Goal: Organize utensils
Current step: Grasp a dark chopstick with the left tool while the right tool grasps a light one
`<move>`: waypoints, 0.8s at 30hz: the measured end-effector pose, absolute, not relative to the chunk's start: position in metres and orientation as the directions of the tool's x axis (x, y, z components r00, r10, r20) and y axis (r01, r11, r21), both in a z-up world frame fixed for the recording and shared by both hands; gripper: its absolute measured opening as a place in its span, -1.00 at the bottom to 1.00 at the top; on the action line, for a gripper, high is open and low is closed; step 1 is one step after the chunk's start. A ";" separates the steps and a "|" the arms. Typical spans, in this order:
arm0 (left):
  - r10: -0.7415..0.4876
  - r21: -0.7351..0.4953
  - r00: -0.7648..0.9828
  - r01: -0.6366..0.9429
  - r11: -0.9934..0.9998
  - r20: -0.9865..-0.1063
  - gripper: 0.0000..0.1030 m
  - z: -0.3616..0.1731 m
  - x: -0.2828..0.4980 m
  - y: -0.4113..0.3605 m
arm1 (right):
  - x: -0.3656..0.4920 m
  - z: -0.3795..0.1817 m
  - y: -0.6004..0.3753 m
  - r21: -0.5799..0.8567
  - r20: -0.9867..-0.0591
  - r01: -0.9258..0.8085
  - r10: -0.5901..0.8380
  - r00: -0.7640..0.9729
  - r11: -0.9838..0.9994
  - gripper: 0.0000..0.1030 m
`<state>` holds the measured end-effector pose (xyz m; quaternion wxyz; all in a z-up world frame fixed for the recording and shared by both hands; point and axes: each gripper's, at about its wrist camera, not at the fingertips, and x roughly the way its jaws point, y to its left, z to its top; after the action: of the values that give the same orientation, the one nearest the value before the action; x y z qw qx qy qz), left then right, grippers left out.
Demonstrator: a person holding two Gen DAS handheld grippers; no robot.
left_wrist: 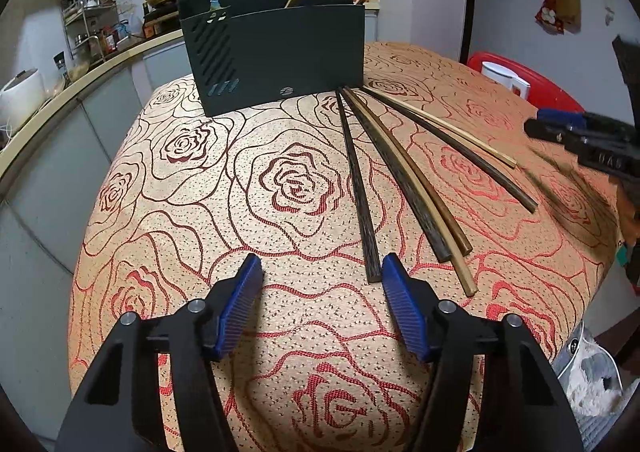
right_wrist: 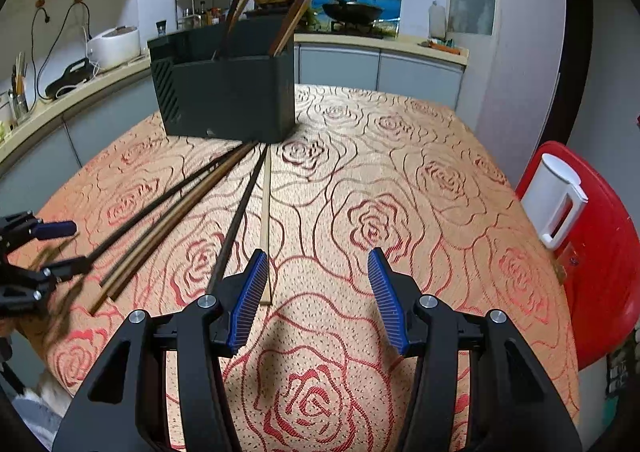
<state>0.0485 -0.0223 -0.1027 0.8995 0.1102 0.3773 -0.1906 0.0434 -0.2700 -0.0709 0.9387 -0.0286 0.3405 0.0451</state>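
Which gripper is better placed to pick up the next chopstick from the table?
Probably left: the open left gripper has the darkest chopstick ending beside its fingertip. The right gripper is open too, chopsticks off to its side.

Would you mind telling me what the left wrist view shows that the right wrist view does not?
Only the left wrist view shows the hanging bags on the wall. Only the right wrist view shows the wok and the rice cooker on the counter. Both share the dark utensil holder with chopsticks standing in it, the loose chopsticks on the rose tablecloth, the white jug, and both open grippers.
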 end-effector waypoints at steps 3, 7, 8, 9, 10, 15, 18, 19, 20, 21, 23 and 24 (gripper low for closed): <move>-0.275 0.033 0.638 0.426 0.904 -0.719 0.09 -0.103 0.049 -0.021 | 0.047 -0.081 -0.270 -0.023 -0.662 -0.111 0.068 0.746 0.994 -0.05; -0.287 0.017 0.635 0.428 0.904 -0.718 -0.03 -0.103 0.050 -0.021 | 0.051 -0.089 -0.265 -0.009 -0.689 -0.135 0.091 0.719 0.991 -0.18; -0.290 0.013 0.634 0.427 0.904 -0.717 -0.04 -0.103 0.050 -0.022 | 0.051 -0.090 -0.263 -0.011 -0.691 -0.141 0.094 0.717 0.990 -0.19; -0.297 0.003 0.631 0.428 0.904 -0.717 -0.07 -0.102 0.050 -0.022 | 0.051 -0.091 -0.260 -0.011 -0.693 -0.151 0.101 0.714 0.988 -0.21; -0.301 -0.003 0.630 0.429 0.903 -0.716 -0.08 -0.102 0.051 -0.022 | 0.052 -0.092 -0.257 -0.013 -0.696 -0.163 0.109 0.710 0.987 -0.22; -0.313 -0.018 0.627 0.430 0.903 -0.713 -0.12 -0.102 0.051 -0.024 | 0.055 -0.095 -0.243 -0.021 -0.702 -0.198 0.126 0.701 0.980 -0.29; -0.311 -0.013 0.630 0.431 0.902 -0.712 -0.20 -0.102 0.051 -0.028 | 0.058 -0.096 -0.239 -0.027 -0.709 -0.202 0.124 0.694 0.979 -0.37; -0.309 -0.010 0.631 0.432 0.902 -0.712 -0.21 -0.103 0.051 -0.029 | 0.059 -0.097 -0.238 -0.028 -0.710 -0.202 0.123 0.693 0.979 -0.38; -0.309 -0.007 0.631 0.434 0.901 -0.711 -0.24 -0.103 0.051 -0.032 | 0.059 -0.096 -0.238 -0.027 -0.710 -0.202 0.124 0.693 0.979 -0.41; -0.311 -0.008 0.630 0.435 0.900 -0.711 -0.26 -0.103 0.051 -0.033 | 0.060 -0.096 -0.238 -0.025 -0.711 -0.203 0.126 0.692 0.979 -0.44; -0.314 -0.009 0.630 0.437 0.899 -0.710 -0.31 -0.103 0.052 -0.035 | 0.060 -0.096 -0.236 -0.025 -0.710 -0.209 0.130 0.692 0.978 -0.51; -0.314 -0.008 0.631 0.438 0.899 -0.709 -0.36 -0.103 0.052 -0.036 | 0.061 -0.096 -0.235 -0.026 -0.710 -0.213 0.132 0.692 0.977 -0.56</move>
<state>0.0521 -0.0363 -0.1026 0.8993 0.0826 0.3751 -0.2090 0.0605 -0.2351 -0.0963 0.9183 -0.0532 0.3809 0.0939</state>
